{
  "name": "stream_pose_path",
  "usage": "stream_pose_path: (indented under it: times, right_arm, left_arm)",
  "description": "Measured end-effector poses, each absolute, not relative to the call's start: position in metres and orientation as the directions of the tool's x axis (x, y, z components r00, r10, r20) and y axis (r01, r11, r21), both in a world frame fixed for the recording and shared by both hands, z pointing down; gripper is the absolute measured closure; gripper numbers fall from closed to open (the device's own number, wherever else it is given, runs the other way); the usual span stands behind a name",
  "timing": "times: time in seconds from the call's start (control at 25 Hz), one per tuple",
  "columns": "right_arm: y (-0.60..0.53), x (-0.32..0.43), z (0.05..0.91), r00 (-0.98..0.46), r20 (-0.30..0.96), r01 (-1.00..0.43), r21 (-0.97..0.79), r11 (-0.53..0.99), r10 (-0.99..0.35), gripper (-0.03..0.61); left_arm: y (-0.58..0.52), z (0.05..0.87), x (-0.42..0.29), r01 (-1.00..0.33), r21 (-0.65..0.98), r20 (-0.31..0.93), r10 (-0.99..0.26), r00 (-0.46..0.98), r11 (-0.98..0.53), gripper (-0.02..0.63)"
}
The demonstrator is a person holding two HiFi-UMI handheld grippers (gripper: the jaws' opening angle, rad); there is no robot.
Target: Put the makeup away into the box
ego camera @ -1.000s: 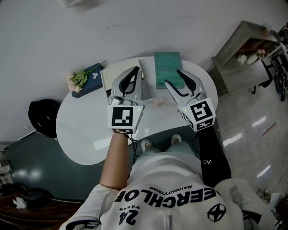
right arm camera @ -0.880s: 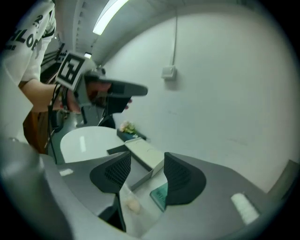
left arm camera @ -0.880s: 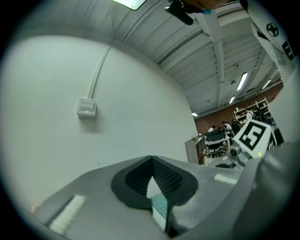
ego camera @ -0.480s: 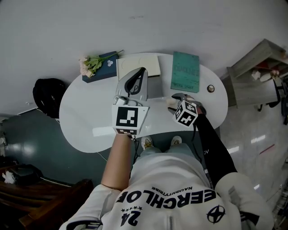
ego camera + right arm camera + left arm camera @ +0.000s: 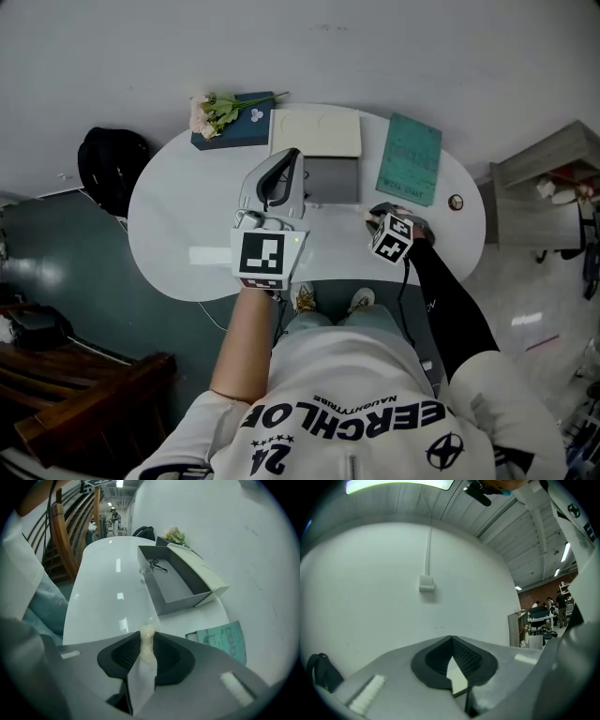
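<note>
The right gripper (image 5: 146,635) has just been closing its fingers, which pinch a small pale makeup piece (image 5: 147,649) that pokes past their tips, low over the right part of the white bench (image 5: 187,220). The open grey box (image 5: 174,587) lies just to the far left of that grip (a small dark item (image 5: 157,565) lies inside), its long axis running away from the fingers. The left gripper (image 5: 451,641), fingers shut on nothing, hangs by the box's left side, so the drop likely falls to the right hand.
</note>
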State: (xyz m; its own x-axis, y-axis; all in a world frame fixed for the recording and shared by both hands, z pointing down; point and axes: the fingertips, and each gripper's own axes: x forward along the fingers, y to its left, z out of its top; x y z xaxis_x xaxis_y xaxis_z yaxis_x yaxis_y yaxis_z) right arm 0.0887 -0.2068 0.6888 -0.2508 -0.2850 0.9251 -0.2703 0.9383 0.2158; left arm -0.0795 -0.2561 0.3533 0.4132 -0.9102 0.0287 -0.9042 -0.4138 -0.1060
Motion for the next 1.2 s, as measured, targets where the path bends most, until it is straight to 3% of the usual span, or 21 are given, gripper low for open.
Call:
stream_pose_path:
  times: [0.12,0.24,0.36,0.56,0.84,1.2]
  right_arm:
    - [-0.207,0.089,0.683,-0.26,0.92,-0.265,0.224,0.938,-0.293,0.466]
    - [-0.212,0.092,0.667,-0.329,0.87,-0.436,0.204,0.877,-0.366,0.465]
    - [-0.219,0.1,0.634,-0.401,0.769,-0.635,0.158,0.756,-0.498,0.462]
    - [-0.231,0.113,0.549,-0.455,0.532,-0.796,0.117,0.594,-0.714,0.46]
    - [-0.24,0.132,0.422,-0.404,0.215,-0.899,0.087,0.43,-0.889,0.456]
    - [-0.231,0.162,0.334,-0.292,-0.029,-0.954,0.084,0.289,-0.956,0.448]
  left_arm:
    - [-0.256,0.35,-0.084,-0.908,-0.116,0.024,-0.915,0.404,-0.403,0.607]
    - [-0.256,0.347,-0.083,-0.903,-0.132,0.015,-0.912,0.41,-0.408,0.607]
    - [-0.258,0.346,-0.078,-0.896,-0.149,0.013,-0.907,0.421,-0.418,0.607]
    - [-0.263,0.336,-0.062,-0.878,-0.167,-0.006,-0.89,0.455,-0.448,0.607]
    - [-0.269,0.319,-0.034,-0.846,-0.177,-0.032,-0.856,0.516,-0.504,0.607]
    - [-0.271,0.293,-0.004,-0.813,-0.177,-0.092,-0.813,0.575,-0.555,0.607]
